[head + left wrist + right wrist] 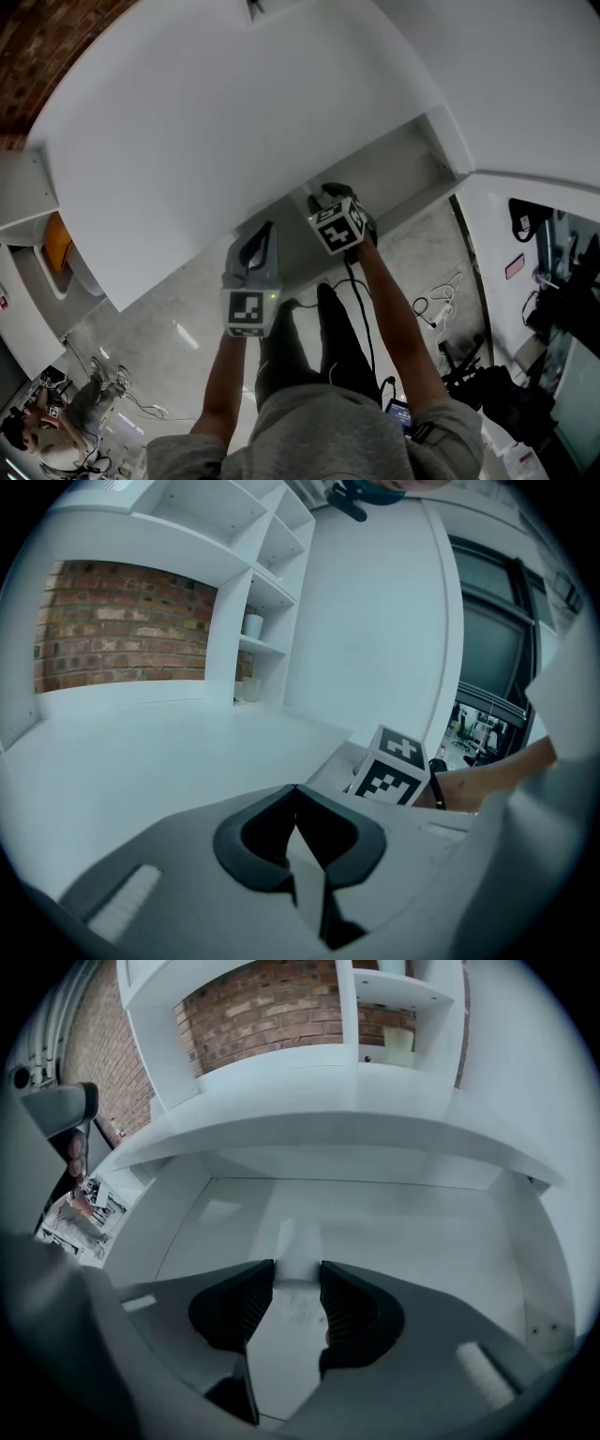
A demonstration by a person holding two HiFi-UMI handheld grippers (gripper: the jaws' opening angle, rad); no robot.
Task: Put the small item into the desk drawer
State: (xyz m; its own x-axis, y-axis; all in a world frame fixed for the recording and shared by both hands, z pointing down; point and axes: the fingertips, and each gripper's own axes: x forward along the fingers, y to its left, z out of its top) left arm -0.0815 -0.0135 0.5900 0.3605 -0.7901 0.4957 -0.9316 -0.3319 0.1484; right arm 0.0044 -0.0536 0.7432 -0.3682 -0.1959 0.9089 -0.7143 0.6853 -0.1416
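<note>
Open drawer (403, 1232) under desk (234, 122); right tool (296, 1267) pinches small white item (298, 1241) inside it, not yet released; left tool (295, 791) pressed together, empty.

Dim, bluish fisheye pictures; edges warped, foreground seemingly soft.

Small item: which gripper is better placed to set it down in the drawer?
Right. The right gripper holds the small white item between its jaws, directly over the open drawer. The left gripper is shut, empty, and points across the desk top.
</note>
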